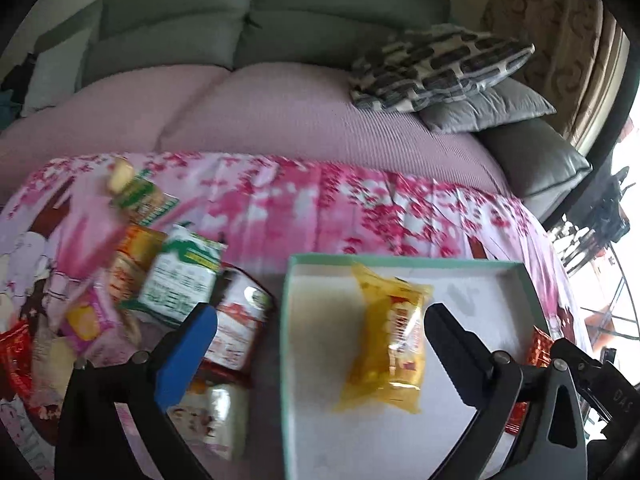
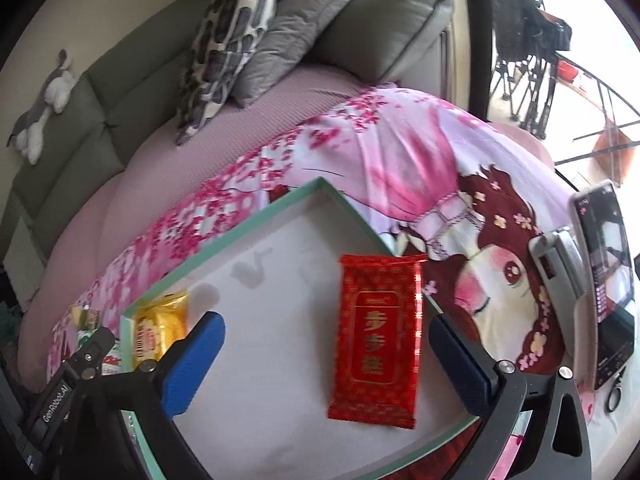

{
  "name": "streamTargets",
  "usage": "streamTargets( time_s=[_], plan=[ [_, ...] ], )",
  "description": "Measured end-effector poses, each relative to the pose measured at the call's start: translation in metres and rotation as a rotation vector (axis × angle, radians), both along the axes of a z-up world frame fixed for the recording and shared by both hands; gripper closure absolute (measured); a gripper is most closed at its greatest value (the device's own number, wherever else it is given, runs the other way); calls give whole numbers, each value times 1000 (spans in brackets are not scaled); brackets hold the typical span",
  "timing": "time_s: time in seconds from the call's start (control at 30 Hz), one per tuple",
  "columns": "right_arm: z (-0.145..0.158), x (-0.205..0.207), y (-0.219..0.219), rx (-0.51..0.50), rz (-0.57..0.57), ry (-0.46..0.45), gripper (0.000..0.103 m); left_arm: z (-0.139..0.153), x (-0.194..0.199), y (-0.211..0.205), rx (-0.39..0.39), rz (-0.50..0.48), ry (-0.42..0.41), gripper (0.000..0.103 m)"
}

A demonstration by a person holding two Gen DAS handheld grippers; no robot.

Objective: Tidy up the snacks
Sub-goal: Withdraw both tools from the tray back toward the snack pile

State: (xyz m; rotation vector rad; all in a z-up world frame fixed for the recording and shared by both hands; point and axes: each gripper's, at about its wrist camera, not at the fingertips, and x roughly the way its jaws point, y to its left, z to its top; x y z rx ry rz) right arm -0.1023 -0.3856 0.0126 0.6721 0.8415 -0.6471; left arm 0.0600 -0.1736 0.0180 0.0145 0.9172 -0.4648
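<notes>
Two packets in box [image 2: 240, 236], yellow [image 1: 386, 336], red [image 2: 378, 344]

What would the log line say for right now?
left gripper: open, over yellow snack | right gripper: open, over red packet | both in box | pile waits outside

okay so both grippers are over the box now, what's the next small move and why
Probably swing the open left gripper left to the loose pile and take the green-and-white packet. Both grippers are empty, the yellow plastic packet and the red foil packet already lie in the shallow teal-rimmed box, and several snacks remain outside on the pink floral cloth.
</notes>
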Motion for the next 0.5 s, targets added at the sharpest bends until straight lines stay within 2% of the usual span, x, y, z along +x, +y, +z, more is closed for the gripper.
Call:
streamTargets(
  time_s=[0.1,0.23,0.5],
  plan=[
    [2,4,6,-3,32,-12,0,6,0,15,-6,40,-27,0],
    [5,11,15,8,67,-39,0,10,1,32,-8,72,-22,0],
    [23,19,37,24,154,-155,0,24,-5,73,108,165,-68,0]
  ],
)
